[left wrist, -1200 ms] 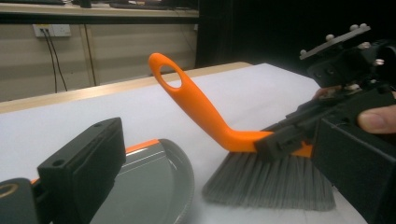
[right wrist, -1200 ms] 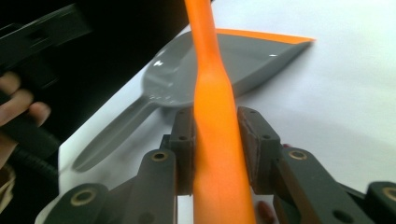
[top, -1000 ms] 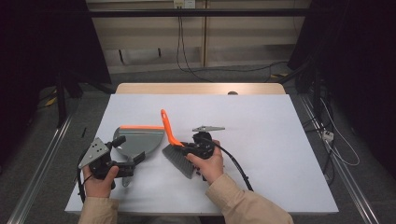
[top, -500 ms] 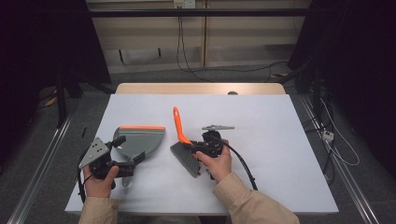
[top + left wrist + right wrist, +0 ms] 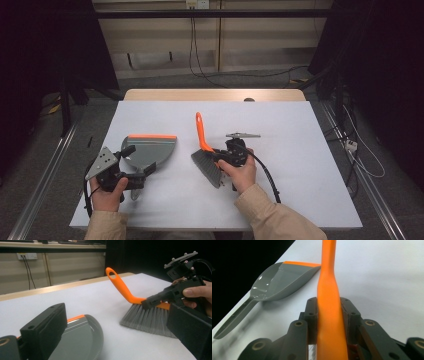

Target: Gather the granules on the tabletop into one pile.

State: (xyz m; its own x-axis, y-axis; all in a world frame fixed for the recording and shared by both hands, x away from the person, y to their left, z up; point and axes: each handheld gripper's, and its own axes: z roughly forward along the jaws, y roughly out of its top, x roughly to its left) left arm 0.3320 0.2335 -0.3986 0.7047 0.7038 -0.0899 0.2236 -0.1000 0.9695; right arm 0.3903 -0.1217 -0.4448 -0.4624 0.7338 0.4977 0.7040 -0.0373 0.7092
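Note:
A grey dustpan [image 5: 152, 150] with an orange lip lies flat on the white table, left of centre, its handle pointing toward me. My left gripper [image 5: 139, 161] stands open at the pan's handle end. Its wide-spread jaws frame the pan's bowl [image 5: 82, 340] in the left gripper view, without closing on it. A hand brush with an orange handle [image 5: 201, 131] and grey bristles [image 5: 207, 169] is at the table's middle. My right gripper [image 5: 216, 156] is shut on the brush's orange handle [image 5: 328, 290], near the bristles [image 5: 147, 318]. The dustpan [image 5: 284, 281] lies left of the brush.
The white tabletop [image 5: 300, 150] has open room to the right and at the back, up to a wooden edge [image 5: 215, 95]. The right gripper's black cable [image 5: 265, 175] trails toward me. Floor cables [image 5: 350, 145] and metal rails flank the table.
The right gripper has carried the brush to the right, away from the dustpan, and the handle has swung to point more toward the far edge. The left gripper and dustpan have stayed put.

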